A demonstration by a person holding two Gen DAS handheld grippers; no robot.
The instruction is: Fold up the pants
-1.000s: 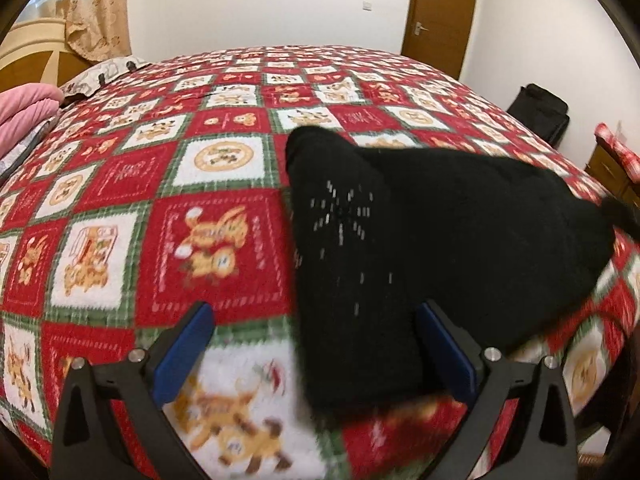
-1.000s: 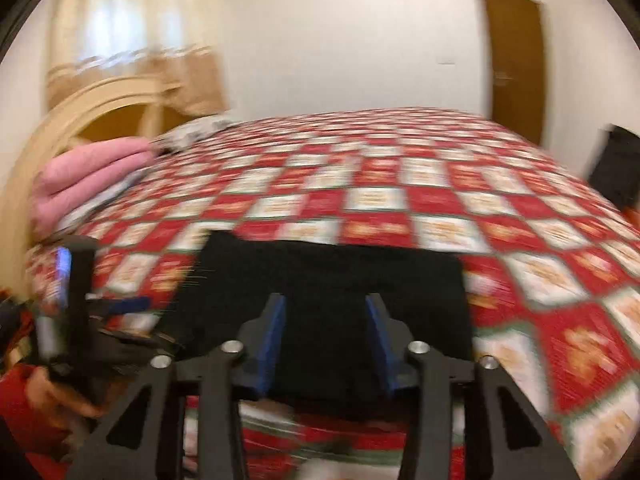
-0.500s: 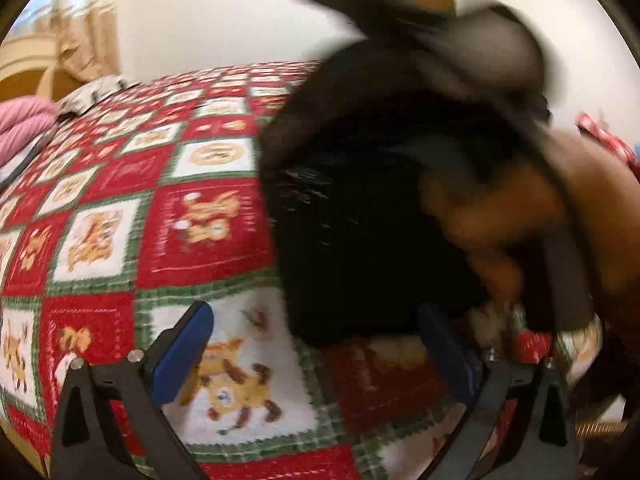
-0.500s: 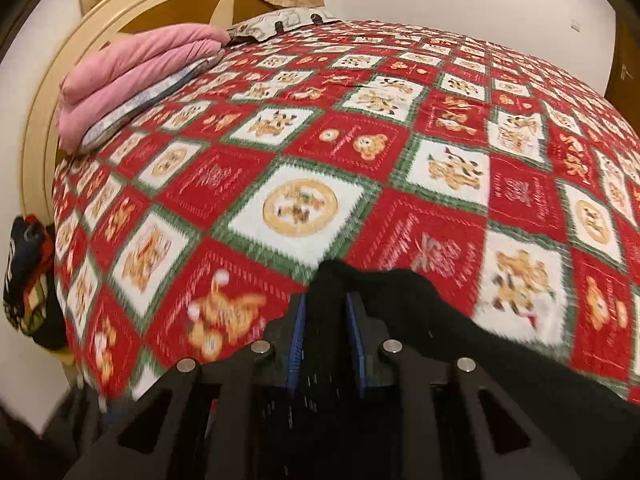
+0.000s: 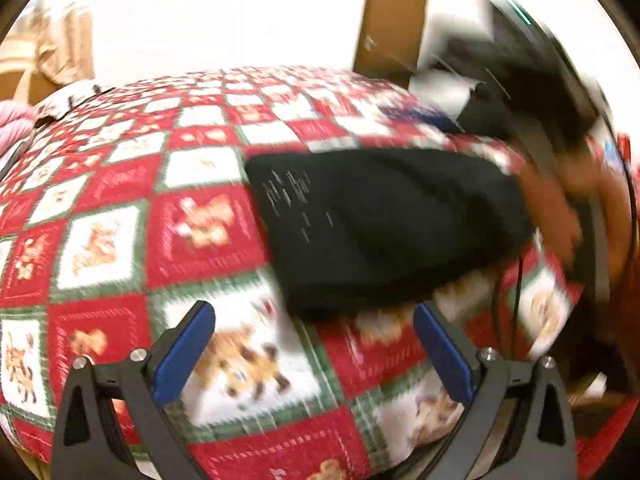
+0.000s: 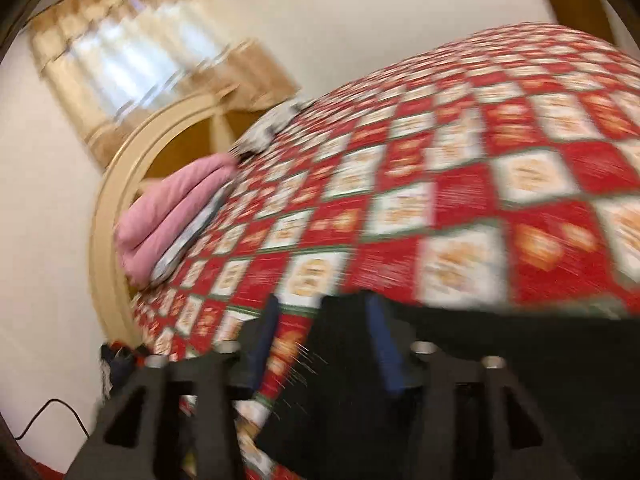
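On checked bedspread (image 5: 208, 248), black pants (image 5: 384, 224) lie folded.

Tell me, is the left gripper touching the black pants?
Apart. The left wrist view shows the left gripper open, with bedspread between its fingertips and the pants.

We are in a home bedroom: a bed (image 6: 500, 208) under a red-and-white checked blanket (image 5: 120, 240), an arched cream headboard (image 6: 120, 184), folded pink bedding (image 6: 176, 216), a curtained window (image 6: 132, 48) and a brown door (image 5: 390, 28).
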